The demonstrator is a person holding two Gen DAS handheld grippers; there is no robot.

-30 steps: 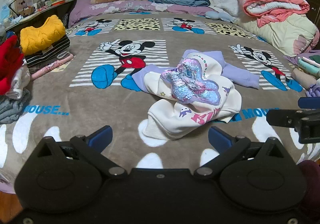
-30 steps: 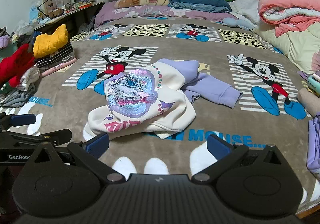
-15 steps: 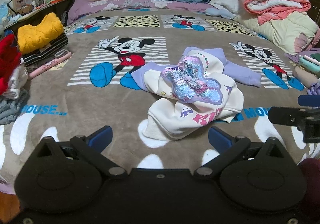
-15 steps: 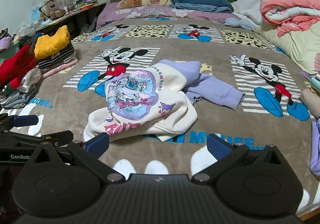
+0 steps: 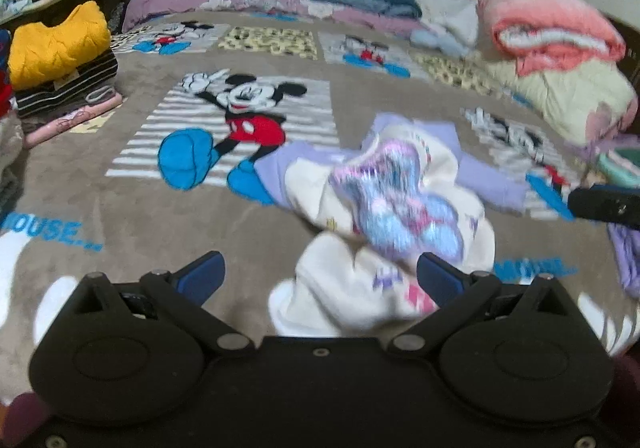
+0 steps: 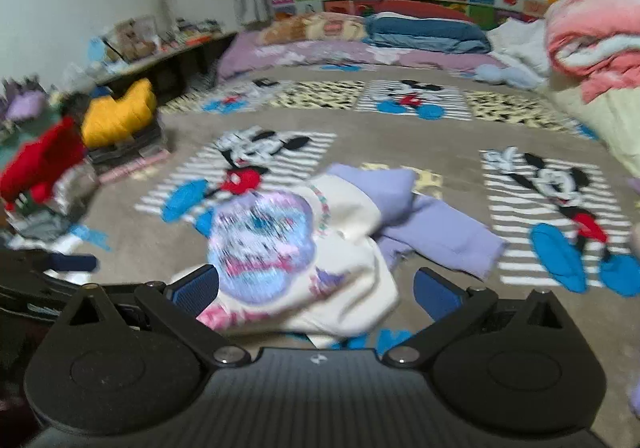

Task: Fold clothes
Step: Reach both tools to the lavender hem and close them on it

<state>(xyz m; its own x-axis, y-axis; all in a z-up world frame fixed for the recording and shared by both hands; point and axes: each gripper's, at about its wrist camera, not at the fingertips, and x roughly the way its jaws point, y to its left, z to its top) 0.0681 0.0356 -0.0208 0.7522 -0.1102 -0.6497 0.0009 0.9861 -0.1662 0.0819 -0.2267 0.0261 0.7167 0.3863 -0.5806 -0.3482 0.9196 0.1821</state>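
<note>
Sweatshirt (image 5: 384, 215) now nearer both tongs

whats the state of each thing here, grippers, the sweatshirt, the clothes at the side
left gripper: open, holding nothing
right gripper: open, holding nothing
cream and purple sweatshirt: crumpled on the blanket, not yet folded, sequin patch facing up
purple sleeve: stretched out to one side
yellow sweater: folded, on top of a stack
pink quilt: folded, on the cream quilt
Mickey blanket: spread flat
</note>
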